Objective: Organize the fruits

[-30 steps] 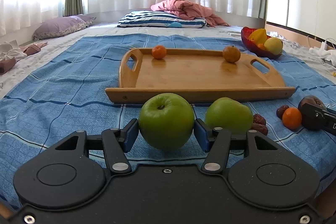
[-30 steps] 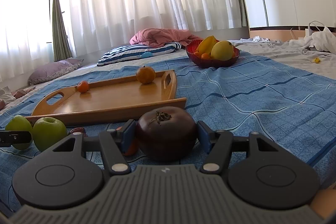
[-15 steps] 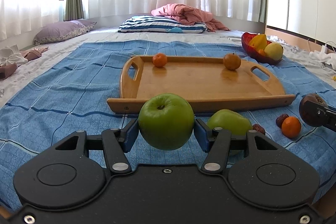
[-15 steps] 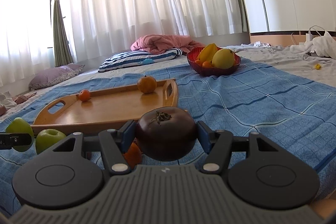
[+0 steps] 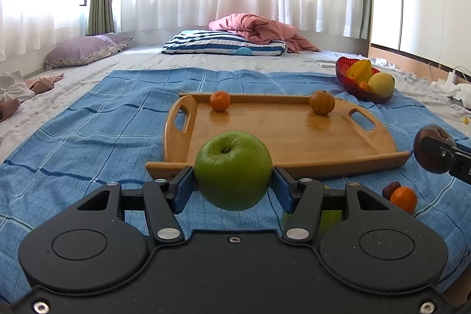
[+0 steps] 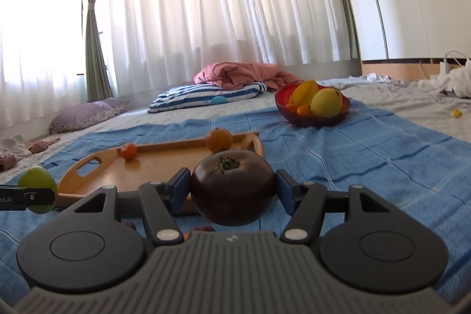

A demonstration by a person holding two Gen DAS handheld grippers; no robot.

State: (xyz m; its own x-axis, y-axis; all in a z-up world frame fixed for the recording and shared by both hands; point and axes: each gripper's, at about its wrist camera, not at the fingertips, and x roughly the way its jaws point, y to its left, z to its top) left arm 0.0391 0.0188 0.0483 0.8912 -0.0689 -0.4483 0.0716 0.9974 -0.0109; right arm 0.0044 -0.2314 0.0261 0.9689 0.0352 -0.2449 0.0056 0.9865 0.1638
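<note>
The left gripper (image 5: 232,187) is clamped on a green apple (image 5: 232,169), the right gripper (image 6: 233,192) on a dark fruit (image 6: 232,187); the wooden tray (image 5: 294,143) lies straight ahead of the left gripper, ahead-left of the right, its long side across.

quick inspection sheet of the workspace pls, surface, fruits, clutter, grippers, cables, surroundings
surface: blue checked blanket spread over a pale bed sheet.
job's things: wooden tray holds a small orange and a brownish orange fruit; red bowl holds yellow and orange fruit; a loose orange and a dark red fruit lie on the blanket.
clutter: crumpled cloths at the left edge; white fabric at the right.
grippers: left gripper shut on a green apple; right gripper shut on a dark tomato-like fruit.
cables: a white cable near the wall.
surroundings: white curtains, striped pillow, pink quilt, purple pillow.
</note>
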